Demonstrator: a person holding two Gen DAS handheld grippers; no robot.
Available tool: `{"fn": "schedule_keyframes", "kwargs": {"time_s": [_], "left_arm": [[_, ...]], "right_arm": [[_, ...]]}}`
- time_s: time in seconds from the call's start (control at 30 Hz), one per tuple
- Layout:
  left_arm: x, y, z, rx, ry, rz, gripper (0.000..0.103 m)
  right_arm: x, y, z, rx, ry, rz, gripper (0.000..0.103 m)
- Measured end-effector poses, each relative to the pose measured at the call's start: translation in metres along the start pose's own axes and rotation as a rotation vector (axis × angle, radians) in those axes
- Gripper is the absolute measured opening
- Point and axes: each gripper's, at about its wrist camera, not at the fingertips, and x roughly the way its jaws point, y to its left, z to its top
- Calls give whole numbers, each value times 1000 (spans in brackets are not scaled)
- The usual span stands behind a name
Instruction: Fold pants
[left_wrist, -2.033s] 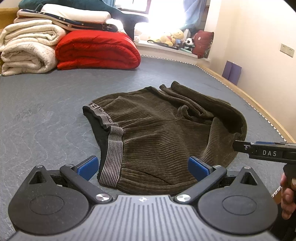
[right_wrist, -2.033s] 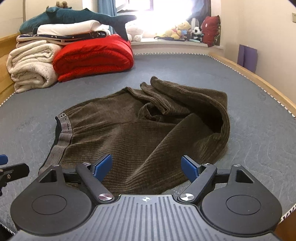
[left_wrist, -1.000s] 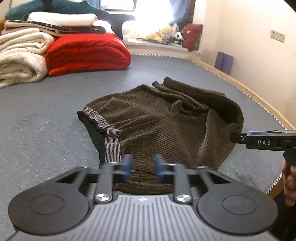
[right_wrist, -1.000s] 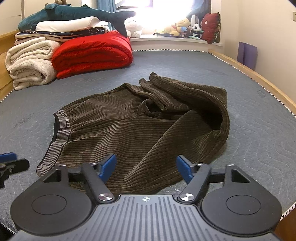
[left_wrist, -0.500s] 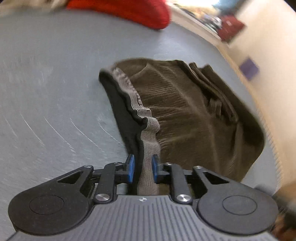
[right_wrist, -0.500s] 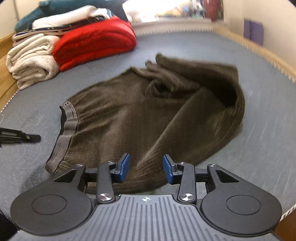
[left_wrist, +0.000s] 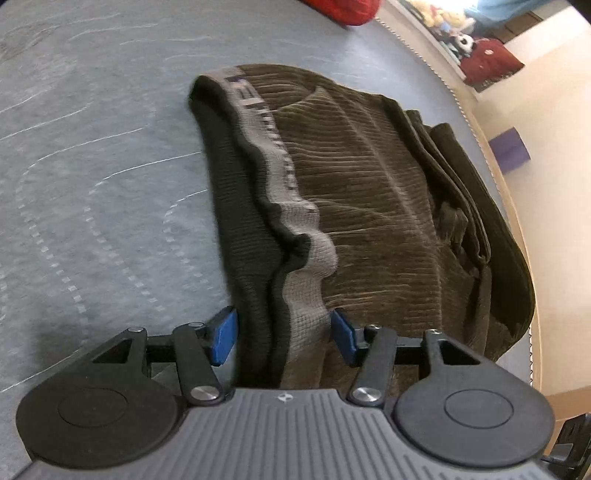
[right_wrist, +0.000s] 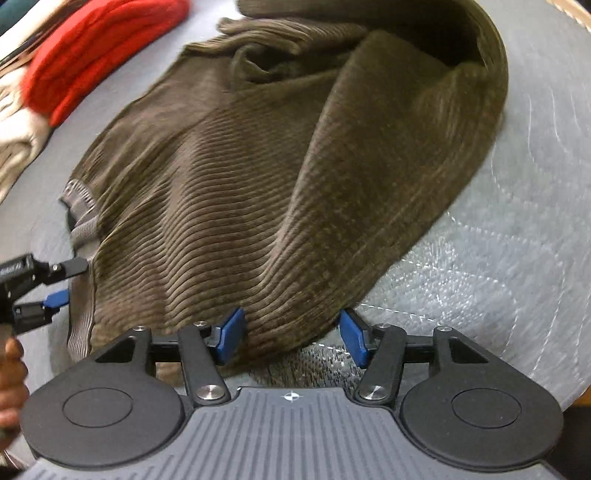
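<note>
Brown corduroy pants (left_wrist: 369, 192) lie crumpled on the grey mattress (left_wrist: 92, 184). Their grey waistband (left_wrist: 273, 155) runs toward me in the left wrist view. My left gripper (left_wrist: 283, 336) points steeply down over the waistband's near end. Its jaws are opening, with the band and its dark inner layer between the blue pads. In the right wrist view the pants (right_wrist: 258, 184) spread ahead. My right gripper (right_wrist: 291, 336) straddles their near edge, jaws opening, the pads not pressing on the cloth. The left gripper (right_wrist: 72, 280) shows at the left by the waistband.
A red folded blanket (right_wrist: 92, 55) and a cream one (right_wrist: 14, 147) sit at the back left. Plush toys (left_wrist: 443, 18) and a red cushion (left_wrist: 491, 66) line the far sill. The mattress edge (left_wrist: 495, 184) curves past on the right. A hand (right_wrist: 11, 369) shows at the left.
Both grippers dropped and tilted down onto the pants. The left narrowed, moved over the waistband end, then widened around it. The right narrowed, then widened over the near edge.
</note>
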Motion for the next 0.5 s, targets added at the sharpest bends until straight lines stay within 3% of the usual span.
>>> {"fn": "schedule_keyframes", "kwargs": {"time_s": [0.1,0.17,0.2,0.23,0.27,0.37,0.5], "left_arm": [[7,-7,-1,20,-9,-7,60],[9,-13,-2,55,-16,8,57],[8,-17,-3,82,-20,28,52],[7,-19,-3,104,-25,51,40],[6,-20,-4,115,-27,61,31],[-9,-24,-6,155,-71,51,20],[-35,-32,-12,201,-144,28,16]], "right_arm": [[5,5,-1,-13,-15,-15,58],[6,8,-1,-35,-35,-25,42],[4,8,0,-42,-44,-28,31],[4,8,0,-44,-53,-22,21],[2,7,2,-41,-62,-8,17],[-7,11,2,-74,-102,20,13],[-22,18,-5,-137,-149,39,12]]}}
